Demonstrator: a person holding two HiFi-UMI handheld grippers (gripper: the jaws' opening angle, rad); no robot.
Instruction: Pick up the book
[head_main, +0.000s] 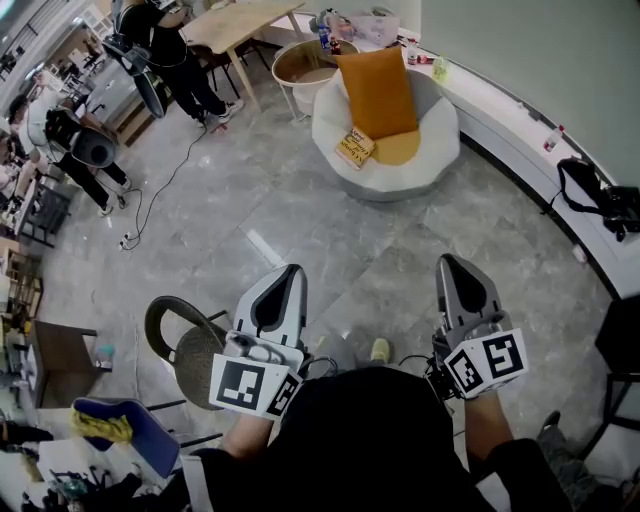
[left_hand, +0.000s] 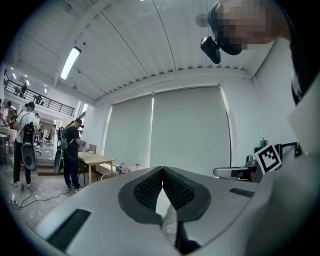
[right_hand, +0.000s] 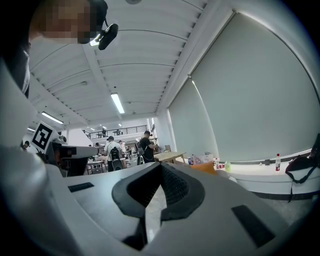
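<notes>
Book (head_main: 355, 148) on chair (head_main: 441, 137), long axis diagonal

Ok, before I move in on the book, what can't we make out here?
- Book, head view: too small to read its cover or judge thickness.
- Right gripper view: book hidden behind the body of the right tool; only the orange cushion peeks over.
- Left gripper view: the left tool fills the lower frame; no book or chair shows.

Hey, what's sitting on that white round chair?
An orange cushion leans against the back of the white chair, and a yellow book lies on the seat beside it. Whatever is under or behind the cushion is covered.
</notes>
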